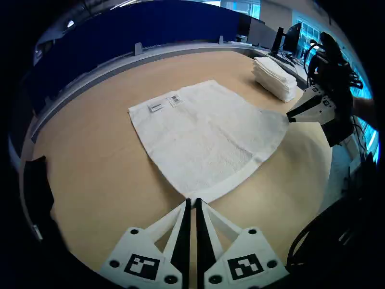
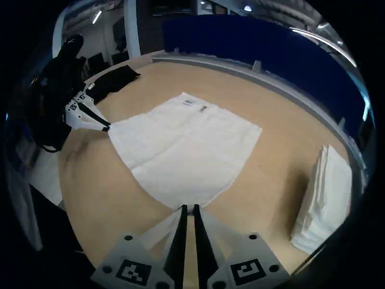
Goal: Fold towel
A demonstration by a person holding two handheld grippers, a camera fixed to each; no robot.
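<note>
The left gripper (image 1: 192, 201) has its fingers pressed together on a near corner of the white towel (image 1: 202, 130), right at its tips. The right gripper (image 2: 187, 208) pinches the neighbouring corner the same way. The hemmed edge runs between the two tools, and the rest of the towel lies flat ahead of them on the wooden table (image 1: 96, 159).

I judge this the start of the first fold: both corners are gripped and nothing is doubled over yet. The next move calls for lifting both corners together and carrying them forward to the far edge, where the tags (image 1: 166, 102) sit.

Bare tabletop lies all round the cloth. Farther ahead and to the right of the left gripper, a stack of folded towels (image 1: 275, 77) stands apart from the towel. Beyond it, the blue partition (image 1: 144, 24) bounds the table.
</note>
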